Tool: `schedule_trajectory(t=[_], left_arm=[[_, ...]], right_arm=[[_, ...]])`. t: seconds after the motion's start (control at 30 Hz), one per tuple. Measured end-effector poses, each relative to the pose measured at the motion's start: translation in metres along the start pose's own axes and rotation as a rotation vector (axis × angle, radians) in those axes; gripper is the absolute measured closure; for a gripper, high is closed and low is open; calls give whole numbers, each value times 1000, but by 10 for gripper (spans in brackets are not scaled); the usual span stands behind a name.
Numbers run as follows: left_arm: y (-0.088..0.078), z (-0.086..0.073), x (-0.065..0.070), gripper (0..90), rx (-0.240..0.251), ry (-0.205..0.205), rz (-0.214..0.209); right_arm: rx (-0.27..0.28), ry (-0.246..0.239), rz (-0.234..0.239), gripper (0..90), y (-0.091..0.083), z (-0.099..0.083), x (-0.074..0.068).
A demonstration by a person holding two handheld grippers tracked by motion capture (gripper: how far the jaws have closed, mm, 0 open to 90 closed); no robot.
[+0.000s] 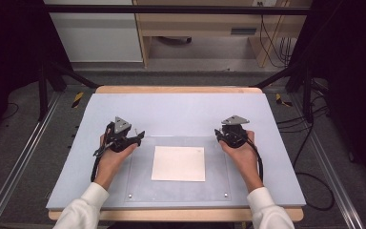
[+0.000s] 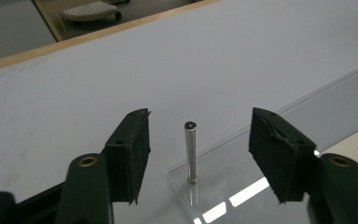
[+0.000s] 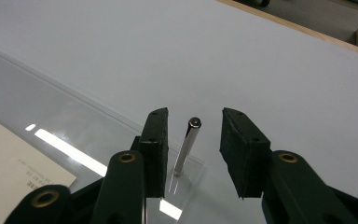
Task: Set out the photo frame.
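Note:
A clear plastic plate point(image 1: 214, 167) lies flat on the pale blue table top point(image 1: 181, 109), with a white paper sheet point(image 1: 178, 163) under its middle. At the plate's far left corner a thin metal pin point(image 2: 190, 151) stands upright. My left gripper point(image 1: 140, 136) point(image 2: 199, 119) is open with this pin between its jaws, and neither pad touches it. At the far right corner a second metal pin point(image 3: 186, 147) rises from the plate. My right gripper point(image 1: 218, 133) point(image 3: 196, 114) is open astride it, with a gap on each side.
Two more small metal pins point(image 1: 130, 195) point(image 1: 226, 194) mark the plate's near corners. The table's wooden edge point(image 1: 176, 89) runs along the far side. Black frame posts and cables stand to the left and right of the table.

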State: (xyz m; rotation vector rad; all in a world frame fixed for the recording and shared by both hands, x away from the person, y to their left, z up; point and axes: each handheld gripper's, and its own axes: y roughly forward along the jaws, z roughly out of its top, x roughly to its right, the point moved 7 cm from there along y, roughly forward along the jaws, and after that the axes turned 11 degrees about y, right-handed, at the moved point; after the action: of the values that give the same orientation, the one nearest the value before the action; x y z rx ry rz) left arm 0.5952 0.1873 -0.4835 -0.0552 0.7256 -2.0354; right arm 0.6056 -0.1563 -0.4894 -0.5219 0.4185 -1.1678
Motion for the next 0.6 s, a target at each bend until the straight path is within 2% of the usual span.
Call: schedule_trajectory(t=[0.07, 0.1, 0.17, 0.23, 0.27, 0.33, 0.37, 0.47, 0.6], left_arm=[[2, -1, 0, 419, 0, 4, 15], [2, -2, -1, 459, 1, 3, 19], [3, -3, -2, 475, 3, -10, 21], [4, -4, -3, 553, -4, -9, 29], [4, -6, -3, 553, -15, -14, 30], [5, -8, -2, 601, -19, -26, 31], [6, -11, -2, 616, -24, -54, 27], [8, -11, -2, 636, -24, -69, 20], [11, -7, -2, 690, -10, -52, 21]], right_arm=[[1, 1, 3, 640, 1, 0, 1], [9, 10, 4, 674, 1, 0, 0], [12, 10, 12, 685, 2, 1, 0], [15, 11, 26, 765, 2, 1, -3], [15, 11, 26, 765, 2, 1, -3], [18, 4, 19, 793, 2, 1, -4], [23, 17, 24, 811, 2, 1, -3], [21, 29, 30, 820, 2, 0, -2], [26, 27, 31, 819, 3, 1, -2]])
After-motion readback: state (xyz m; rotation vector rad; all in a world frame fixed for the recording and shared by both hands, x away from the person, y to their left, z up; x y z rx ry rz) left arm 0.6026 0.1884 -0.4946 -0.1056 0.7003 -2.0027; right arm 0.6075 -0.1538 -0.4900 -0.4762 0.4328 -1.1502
